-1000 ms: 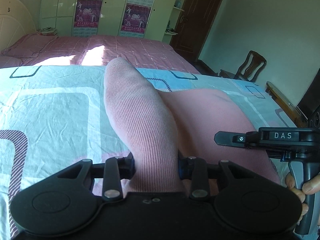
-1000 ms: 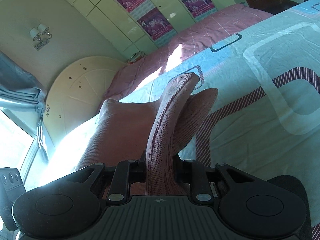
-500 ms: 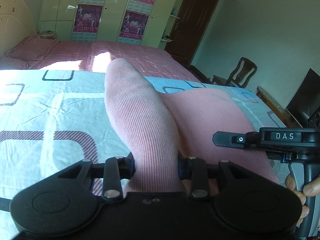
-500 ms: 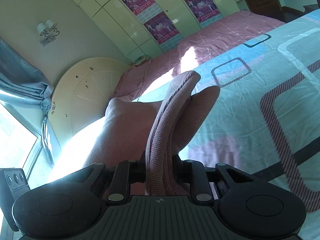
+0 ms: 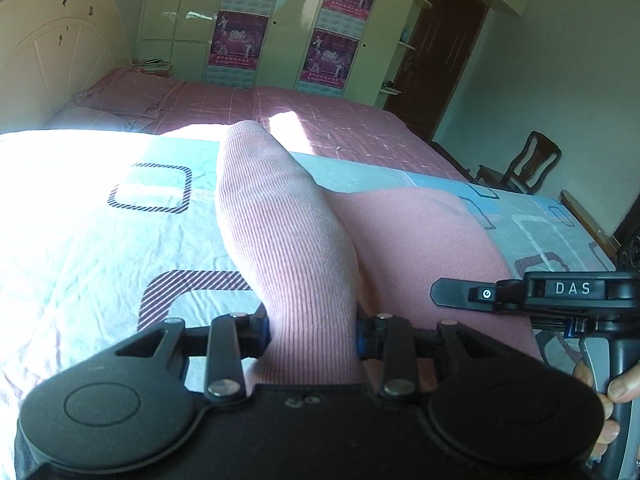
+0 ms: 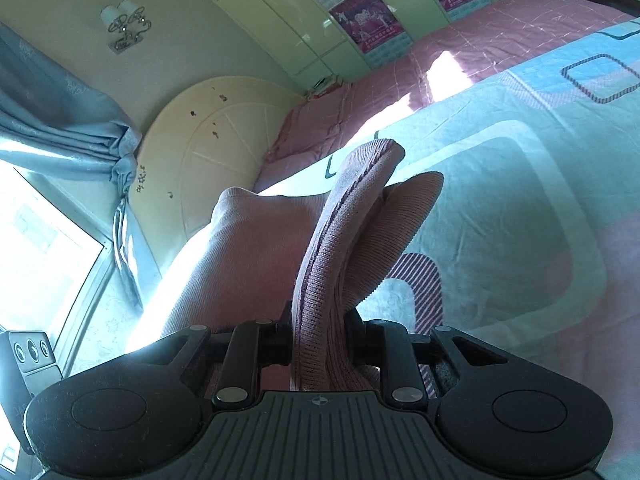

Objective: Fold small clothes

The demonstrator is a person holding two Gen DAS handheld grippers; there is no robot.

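Observation:
A pink ribbed knit garment (image 5: 416, 240) hangs between both grippers above the bed. My left gripper (image 5: 310, 332) is shut on one bunched ribbed end of it, which stands up in front of the lens. My right gripper (image 6: 320, 336) is shut on the other end (image 6: 344, 240), whose edge folds over in two layers. The right gripper's body (image 5: 560, 296) and the hand holding it show at the right of the left wrist view. The fingertips of both grippers are hidden by the cloth.
The bed carries a light blue and white patterned sheet (image 5: 100, 240) and, behind it, a pink checked cover (image 5: 320, 120). A cream headboard (image 6: 216, 136), a curtain and window (image 6: 60, 128), wardrobes with posters (image 5: 332, 52), a dark door (image 5: 440, 60) and a wooden chair (image 5: 524, 168) surround it.
Both grippers have carried the garment sideways over the bed. The sheet pattern has slid beneath them and the headboard has come into the left wrist view. The grips are unchanged.

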